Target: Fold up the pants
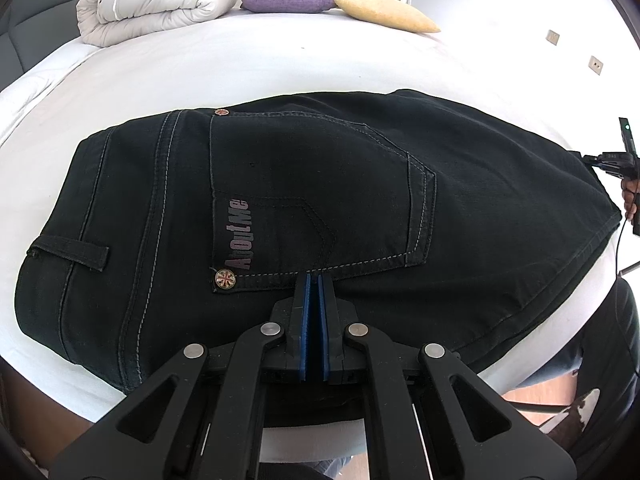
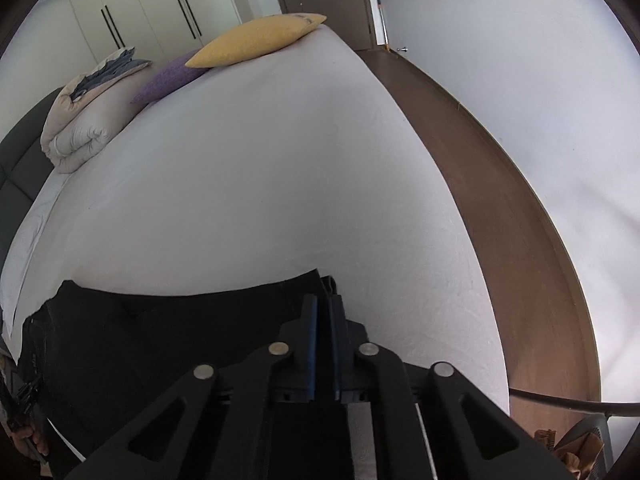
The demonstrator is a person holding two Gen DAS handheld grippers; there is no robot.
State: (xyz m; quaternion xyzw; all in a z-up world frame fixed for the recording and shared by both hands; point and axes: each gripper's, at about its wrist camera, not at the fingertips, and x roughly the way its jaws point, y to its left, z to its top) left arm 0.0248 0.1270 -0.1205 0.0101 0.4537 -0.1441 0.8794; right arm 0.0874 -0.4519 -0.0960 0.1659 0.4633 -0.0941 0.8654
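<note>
Black denim pants (image 1: 304, 208) lie part-folded on white-sheeted bed (image 1: 240, 72), long axis crosswise. Left gripper (image 1: 314, 280) closed, tips near hip pocket; grip unclear. Right gripper (image 2: 323, 304) closed at hem-end corner; grip unclear.

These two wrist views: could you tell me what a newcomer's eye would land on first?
The dark pants spread on the white bed, back pocket up with pink lettering. Next, the yellow pillow and purple pillow at the far edge, beside a rolled beige duvet.
</note>
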